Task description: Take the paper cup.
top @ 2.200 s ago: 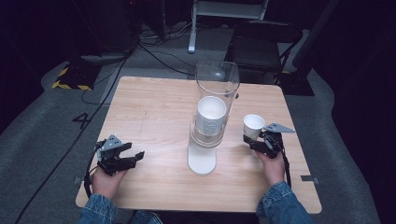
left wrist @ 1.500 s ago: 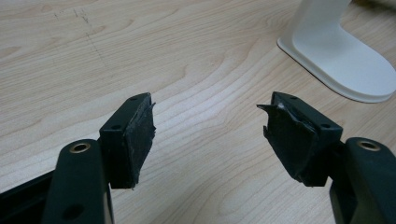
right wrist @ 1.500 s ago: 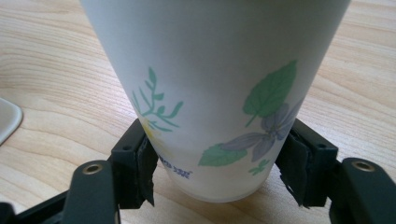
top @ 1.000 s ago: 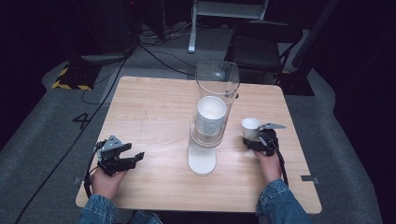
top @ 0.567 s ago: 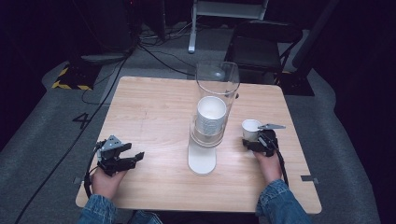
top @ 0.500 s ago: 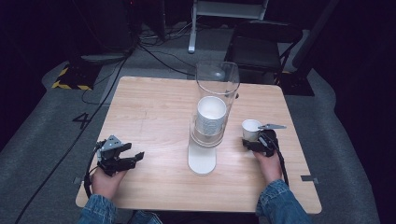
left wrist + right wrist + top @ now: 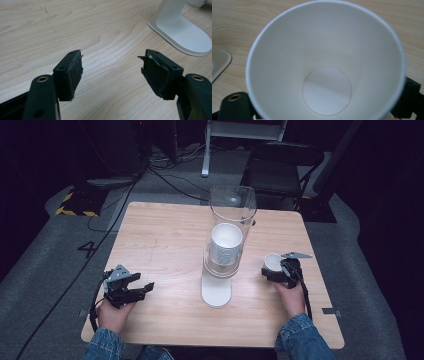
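A wooden desk [image 7: 165, 235] carries a clear tube [image 7: 231, 222] on a white base [image 7: 216, 291] at its middle; a stack of white cups [image 7: 226, 242] sits inside the tube, mouth toward the camera in the high view. The right gripper [image 7: 281, 270] rests on the desk just right of the base, and its fingers pinch a single cup [image 7: 272, 262] at the sides. In the right gripper view that cup [image 7: 327, 65] opens toward the camera, its round bottom plain to see, with black finger parts at both lower corners and a corner of the base [image 7: 218, 62] at the left edge. The left gripper [image 7: 131, 289] lies near the desk's front left, well apart from the base, with its fingers [image 7: 71, 72] spread and nothing between them; bare wood shows in the gap, and the base [image 7: 182, 32] stands ahead to the right
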`<act>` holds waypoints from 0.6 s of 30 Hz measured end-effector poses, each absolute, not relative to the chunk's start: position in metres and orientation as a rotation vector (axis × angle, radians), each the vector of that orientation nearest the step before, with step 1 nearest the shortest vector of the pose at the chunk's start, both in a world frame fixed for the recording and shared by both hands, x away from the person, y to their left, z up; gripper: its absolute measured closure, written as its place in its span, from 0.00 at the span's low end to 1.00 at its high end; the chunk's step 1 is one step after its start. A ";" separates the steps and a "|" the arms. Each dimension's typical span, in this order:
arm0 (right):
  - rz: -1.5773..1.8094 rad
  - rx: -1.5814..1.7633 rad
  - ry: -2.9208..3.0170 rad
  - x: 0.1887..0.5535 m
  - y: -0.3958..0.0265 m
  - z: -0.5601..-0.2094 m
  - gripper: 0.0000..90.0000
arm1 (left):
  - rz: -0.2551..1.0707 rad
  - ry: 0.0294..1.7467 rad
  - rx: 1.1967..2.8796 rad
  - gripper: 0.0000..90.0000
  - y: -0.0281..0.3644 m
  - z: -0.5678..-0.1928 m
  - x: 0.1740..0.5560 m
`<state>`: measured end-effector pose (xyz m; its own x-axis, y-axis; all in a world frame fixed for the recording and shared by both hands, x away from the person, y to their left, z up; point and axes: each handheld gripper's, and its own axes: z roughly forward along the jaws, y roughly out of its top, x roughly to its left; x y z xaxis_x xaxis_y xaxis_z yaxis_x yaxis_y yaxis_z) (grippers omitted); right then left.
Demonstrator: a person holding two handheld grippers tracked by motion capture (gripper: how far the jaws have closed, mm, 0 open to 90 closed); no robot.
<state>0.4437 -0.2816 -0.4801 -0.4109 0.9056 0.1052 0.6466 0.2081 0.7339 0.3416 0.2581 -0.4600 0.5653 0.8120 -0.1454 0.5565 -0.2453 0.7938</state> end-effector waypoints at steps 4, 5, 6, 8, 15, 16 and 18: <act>1.051 1.437 2.092 0.440 -0.284 -0.474 0.00 | 0.373 1.103 1.936 0.36 0.258 -0.460 0.342; 1.060 1.432 2.091 0.439 -0.285 -0.473 0.00 | 0.373 1.103 1.937 0.36 0.258 -0.460 0.342; 1.087 1.397 2.094 0.436 -0.285 -0.469 0.00 | 0.374 1.105 1.934 0.36 0.257 -0.460 0.342; 1.101 1.362 2.106 0.434 -0.284 -0.466 0.00 | 0.375 1.106 1.932 0.36 0.257 -0.460 0.342; 1.120 1.264 2.084 0.419 -0.279 -0.450 0.00 | 0.371 1.102 1.929 0.36 0.257 -0.459 0.342; 1.128 1.238 2.069 0.412 -0.279 -0.442 0.00 | 0.371 1.096 1.930 0.36 0.256 -0.458 0.341; 1.152 1.216 2.064 0.405 -0.279 -0.434 0.00 | 0.372 1.089 1.930 0.36 0.254 -0.457 0.339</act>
<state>0.4052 -0.2790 -0.4344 -0.4906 0.8713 0.0126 0.4680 0.2513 0.8472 0.3393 0.2542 -0.4568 0.5733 0.8060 -0.1472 0.5479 -0.2435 0.8003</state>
